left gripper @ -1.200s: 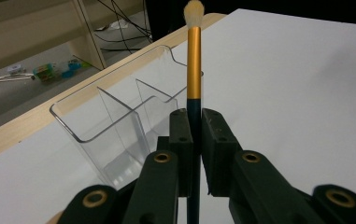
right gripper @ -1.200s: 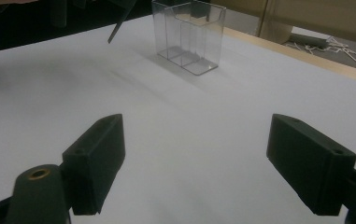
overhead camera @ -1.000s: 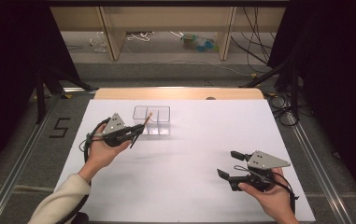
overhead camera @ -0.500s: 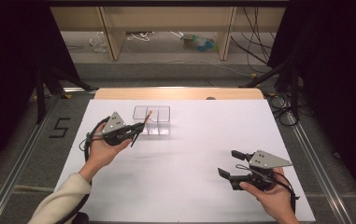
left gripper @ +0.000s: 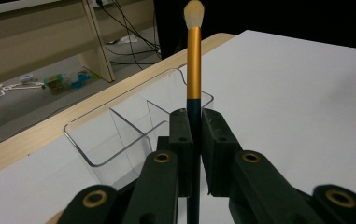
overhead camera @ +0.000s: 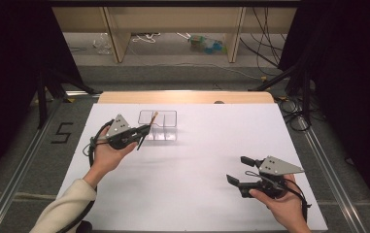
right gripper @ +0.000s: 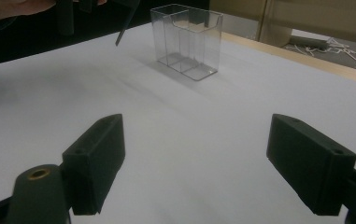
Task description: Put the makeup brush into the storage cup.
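The left gripper (left gripper: 193, 135) is clamping a brush (left gripper: 194, 60) beside the clear box (overhead camera: 159, 125); the right gripper (right gripper: 194, 163) is hovering with jaws apart over bare white table (overhead camera: 207, 160).

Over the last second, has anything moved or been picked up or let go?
Nothing visibly changed. The left tongs stay shut on the brush beside the clear holder, and the right tongs stay open over the table.
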Demonstrator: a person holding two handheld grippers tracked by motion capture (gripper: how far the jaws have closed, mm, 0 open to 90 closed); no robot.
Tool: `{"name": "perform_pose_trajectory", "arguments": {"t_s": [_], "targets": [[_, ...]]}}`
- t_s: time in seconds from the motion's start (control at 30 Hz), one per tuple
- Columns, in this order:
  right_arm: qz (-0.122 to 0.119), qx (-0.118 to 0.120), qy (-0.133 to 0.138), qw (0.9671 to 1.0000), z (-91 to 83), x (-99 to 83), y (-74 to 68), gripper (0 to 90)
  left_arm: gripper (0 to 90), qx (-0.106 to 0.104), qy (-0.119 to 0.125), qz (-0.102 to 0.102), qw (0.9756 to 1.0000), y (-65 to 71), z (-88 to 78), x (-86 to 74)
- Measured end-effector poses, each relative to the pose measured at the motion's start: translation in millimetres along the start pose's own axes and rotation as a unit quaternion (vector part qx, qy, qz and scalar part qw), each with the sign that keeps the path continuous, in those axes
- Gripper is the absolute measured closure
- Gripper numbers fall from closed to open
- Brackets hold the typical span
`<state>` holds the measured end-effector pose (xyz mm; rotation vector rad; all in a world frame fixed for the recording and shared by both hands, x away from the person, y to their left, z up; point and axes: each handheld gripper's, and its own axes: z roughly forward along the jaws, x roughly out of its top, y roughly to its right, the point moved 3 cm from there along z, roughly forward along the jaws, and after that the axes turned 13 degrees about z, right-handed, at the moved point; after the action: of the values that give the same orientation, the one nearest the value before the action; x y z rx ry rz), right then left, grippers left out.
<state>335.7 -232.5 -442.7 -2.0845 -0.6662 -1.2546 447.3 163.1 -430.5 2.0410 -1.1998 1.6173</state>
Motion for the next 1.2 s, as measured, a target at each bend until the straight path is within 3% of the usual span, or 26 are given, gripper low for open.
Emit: {"name": "perform_pose_trajectory", "arguments": {"t_s": [0.17, 0.5, 0.53, 0.7, 0.73, 0.8, 1.2], "targets": [[-0.001, -0.004, -0.008, 1.0000, -1.5, 0.0, -0.1, 20.6, 83.2, 0.004, 0.003, 0.001, 1.0000, -1.3, 1.0, 2.4], [0.000, -0.002, 0.003, 1.0000, 0.3, 0.3, 0.3, 20.6, 83.2, 0.010, 0.010, -0.001, 0.9999, -2.9, 3.9, 7.0], [0.012, 0.003, -0.005, 0.9999, 0.1, -0.5, -1.2, 20.6, 83.2, 0.009, 0.010, -0.001, 0.9999, -2.9, 4.3, 7.1], [0.006, 0.001, 0.000, 1.0000, 0.0, 0.1, -0.4, 20.6, 83.2, 0.011, 0.011, -0.001, 0.9999, -2.8, 5.8, 8.0], [0.013, 0.004, -0.002, 0.9999, -0.1, -0.2, -1.2, 20.6, 83.2, 0.012, 0.011, -0.001, 0.9999, -2.8, 6.1, 8.4], [0.003, -0.002, 0.003, 1.0000, 0.4, 0.2, 0.5, 20.6, 83.2, 0.012, 0.011, -0.001, 0.9999, -2.5, 6.8, 9.2], [0.003, -0.003, 0.002, 1.0000, 0.0, 0.1, 0.7, 20.6, 83.2, 0.015, 0.013, -0.001, 0.9998, -2.5, 11.8, 12.3]]}}
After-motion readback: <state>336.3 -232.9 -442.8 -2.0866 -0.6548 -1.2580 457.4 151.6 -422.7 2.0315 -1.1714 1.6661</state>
